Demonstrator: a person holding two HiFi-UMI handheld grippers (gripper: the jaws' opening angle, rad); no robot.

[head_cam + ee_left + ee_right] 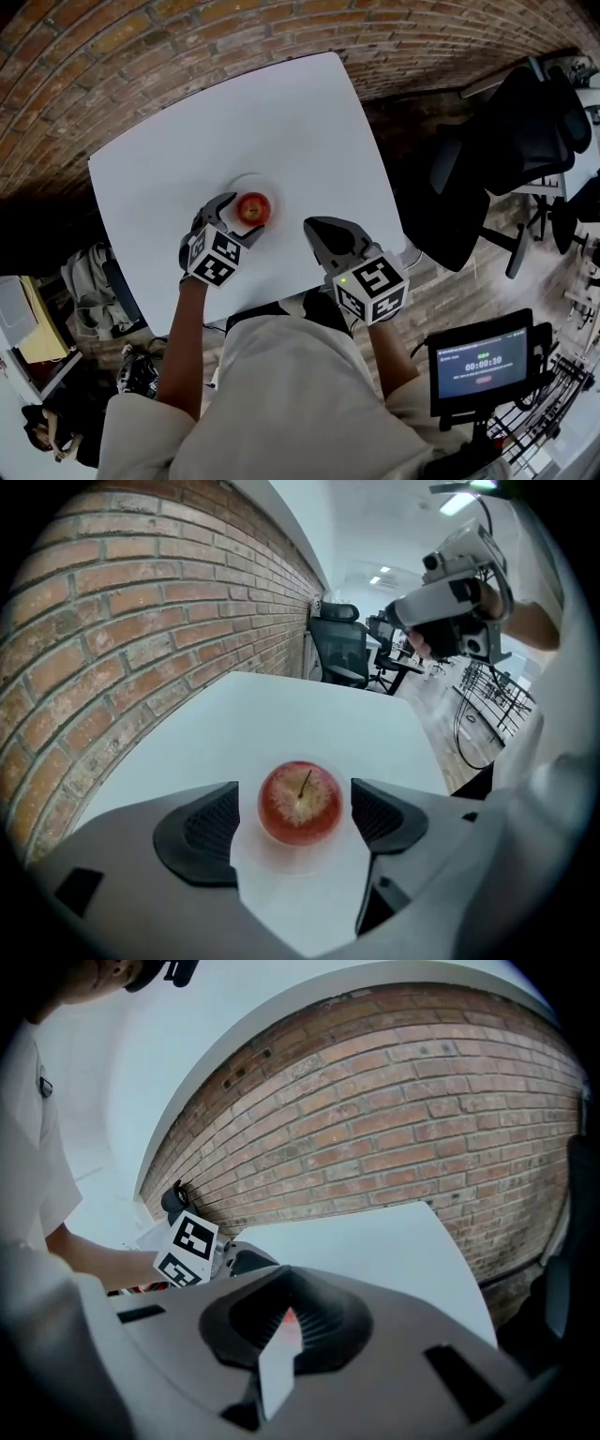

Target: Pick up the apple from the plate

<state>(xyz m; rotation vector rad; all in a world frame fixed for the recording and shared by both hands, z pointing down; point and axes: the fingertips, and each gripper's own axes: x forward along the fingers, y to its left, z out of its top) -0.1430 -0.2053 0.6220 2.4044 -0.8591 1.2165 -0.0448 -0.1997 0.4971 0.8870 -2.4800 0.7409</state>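
Apple (pixel 253 207): upright on plate (pixel 295 858), on table (pixel 281 112) | Left gripper (pixel 295 803): spread wide, pads (pixel 202 832) flanking apple, not touching | Right gripper (pixel 281 1327): clenched, empty, aside | Advice: sink to apple's widest girth, close evenly, lift straight.

Near rim of plate (pixel 243 180) behind left gripper (pixel 243 217)

The white table (pixel 281 103) is seen steeply from overhead in the head view and low and close in both gripper views, the left faced over the apple (pixel 300 802) along the brick wall (pixel 112 667), the right toward it; table and wall are shared by all.
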